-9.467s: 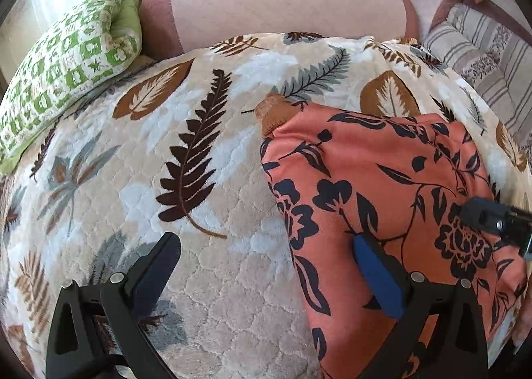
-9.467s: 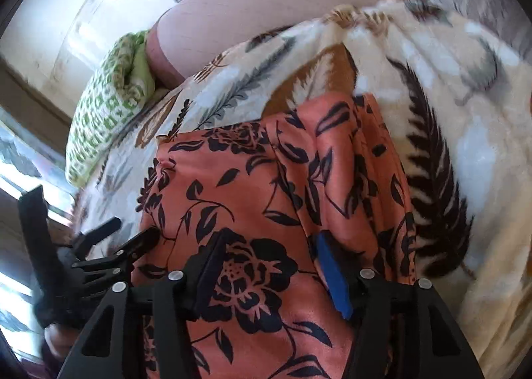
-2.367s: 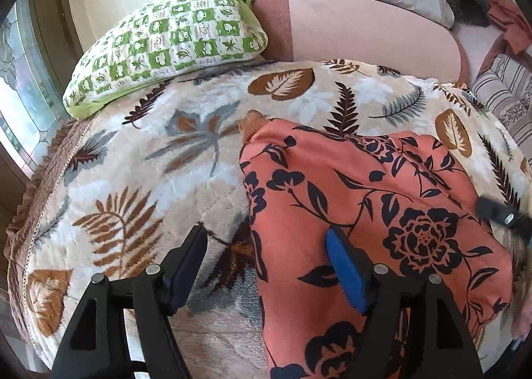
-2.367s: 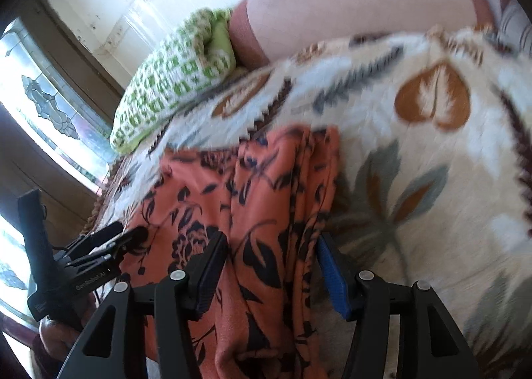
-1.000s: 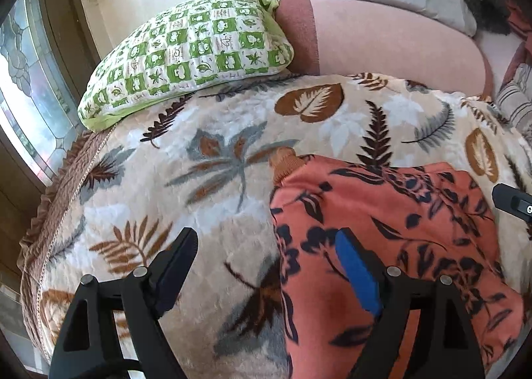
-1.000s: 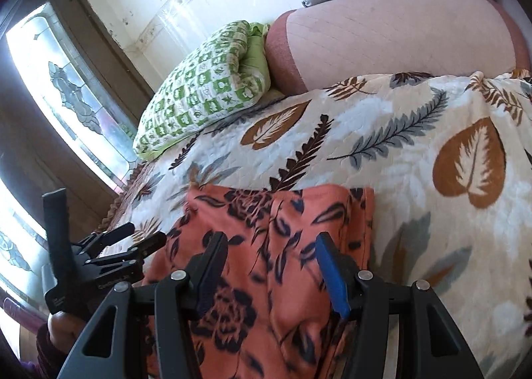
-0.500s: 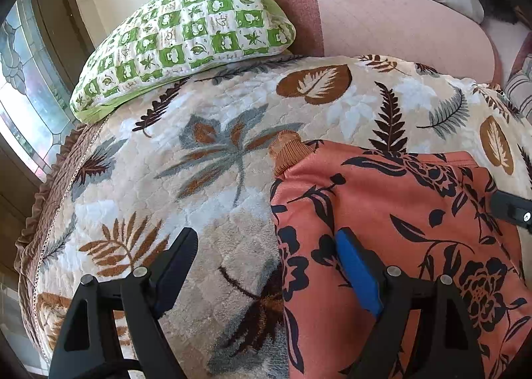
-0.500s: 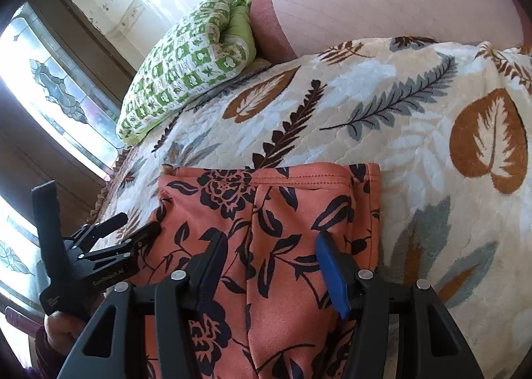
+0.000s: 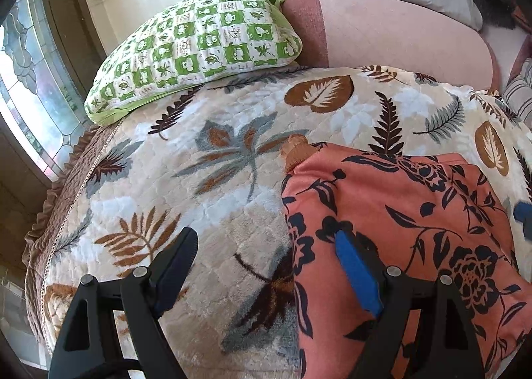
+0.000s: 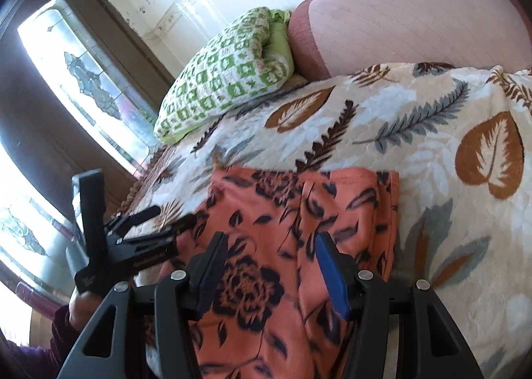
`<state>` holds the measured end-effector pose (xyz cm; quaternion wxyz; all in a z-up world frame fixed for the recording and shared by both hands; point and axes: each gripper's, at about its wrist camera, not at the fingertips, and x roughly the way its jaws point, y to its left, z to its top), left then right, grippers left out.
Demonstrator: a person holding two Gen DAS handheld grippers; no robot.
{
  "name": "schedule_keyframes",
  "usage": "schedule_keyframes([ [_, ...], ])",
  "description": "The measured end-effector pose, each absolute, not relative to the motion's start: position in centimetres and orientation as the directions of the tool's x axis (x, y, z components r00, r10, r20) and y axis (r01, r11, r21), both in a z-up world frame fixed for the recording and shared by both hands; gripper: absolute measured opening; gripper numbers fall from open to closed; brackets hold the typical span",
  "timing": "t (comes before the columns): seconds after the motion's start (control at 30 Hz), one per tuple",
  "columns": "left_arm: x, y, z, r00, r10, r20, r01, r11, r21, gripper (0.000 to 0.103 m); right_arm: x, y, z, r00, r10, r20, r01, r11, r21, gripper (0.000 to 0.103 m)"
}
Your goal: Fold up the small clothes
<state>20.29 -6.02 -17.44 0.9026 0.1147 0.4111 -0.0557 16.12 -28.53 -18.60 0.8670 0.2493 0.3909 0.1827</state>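
An orange garment with a black flower print (image 9: 415, 229) lies flat on the leaf-patterned blanket (image 9: 216, 173), a ribbed cuff at its far left corner. It also shows in the right wrist view (image 10: 292, 239). My left gripper (image 9: 266, 252) is open and empty, straddling the garment's left edge just above it. My right gripper (image 10: 271, 249) is open and empty over the garment's middle. The left gripper also shows in the right wrist view (image 10: 156, 222), at the garment's left edge.
A green checked pillow (image 9: 199, 43) lies at the back left and shows in the right wrist view (image 10: 226, 73). A pink bolster (image 9: 399, 40) runs along the back. A window (image 10: 83, 79) is on the left, by the bed's edge. A striped cushion (image 9: 518, 96) is at the right.
Both grippers have shifted slightly over the garment and stay open. The garment lies as it did half a second ago.
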Motion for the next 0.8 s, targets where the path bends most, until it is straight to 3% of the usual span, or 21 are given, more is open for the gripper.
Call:
schedule_keyframes([
  [0.13, 18.8, -5.5, -17.0, 0.661, -0.016, -0.750, 0.189, 0.971, 0.146, 0.085, 14.2, -27.9, -18.8, 0.596, 0.519, -0.613, -0.120, 0.812, 0.571, 0.059],
  [0.33, 15.7, -6.2, -18.7, 0.612, -0.024, -0.791, 0.213, 0.968, 0.135, 0.085, 12.6, -26.3, -21.5, 0.512, 0.457, -0.727, -0.064, 0.865, 0.498, 0.059],
  [0.8, 9.0, -7.0, -20.6, 0.633, -0.045, -0.773, 0.301, 0.934, 0.192, 0.086, 9.4, -25.9, -23.5, 0.610, 0.362, -0.705, 0.012, 0.885, 0.465, 0.060],
])
